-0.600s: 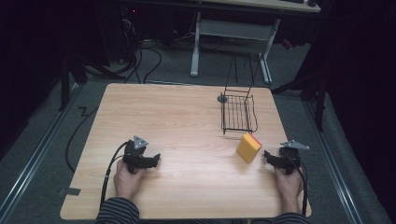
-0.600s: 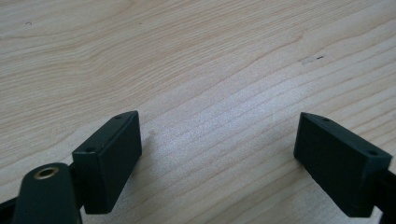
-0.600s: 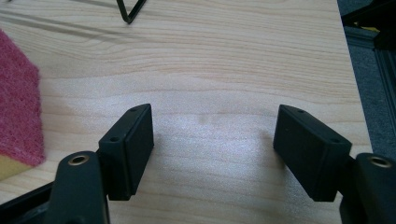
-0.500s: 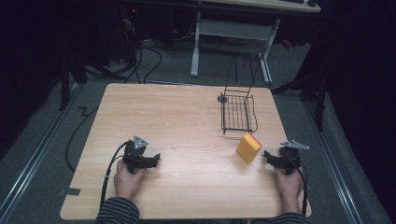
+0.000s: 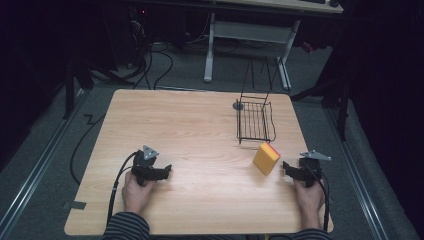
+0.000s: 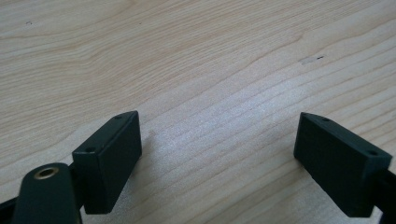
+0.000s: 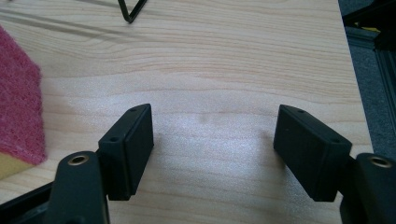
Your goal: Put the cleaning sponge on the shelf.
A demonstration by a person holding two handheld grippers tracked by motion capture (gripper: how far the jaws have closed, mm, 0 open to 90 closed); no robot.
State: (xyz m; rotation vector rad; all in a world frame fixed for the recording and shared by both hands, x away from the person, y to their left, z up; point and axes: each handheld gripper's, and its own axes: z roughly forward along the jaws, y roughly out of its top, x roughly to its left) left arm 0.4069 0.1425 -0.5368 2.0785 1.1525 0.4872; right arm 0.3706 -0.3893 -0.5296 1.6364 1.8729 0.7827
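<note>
So the sponge is sitting on the table over on the right side, yellow with a red scrubby face, and from above it looks tilted up on one edge rather than lying flat. It's just below the near end of the wire rack, close but not touching as far as I can see. Right beside it, to its right, is the right gripper, resting low on the wood with the person's hand behind it; jaws are spread wide, nothing between them, just bare table. In the right gripper view the sponge's red face pokes in at the left edge, outside the left jaw, and a bit of the rack's wire shows at the top. The left gripper is well away on the other side of the table, also down near the wood and pointing toward the middle, jaws gaping with only wood grain in the gap. Both cables trail back toward the person's sleeves at the near edge.
</note>
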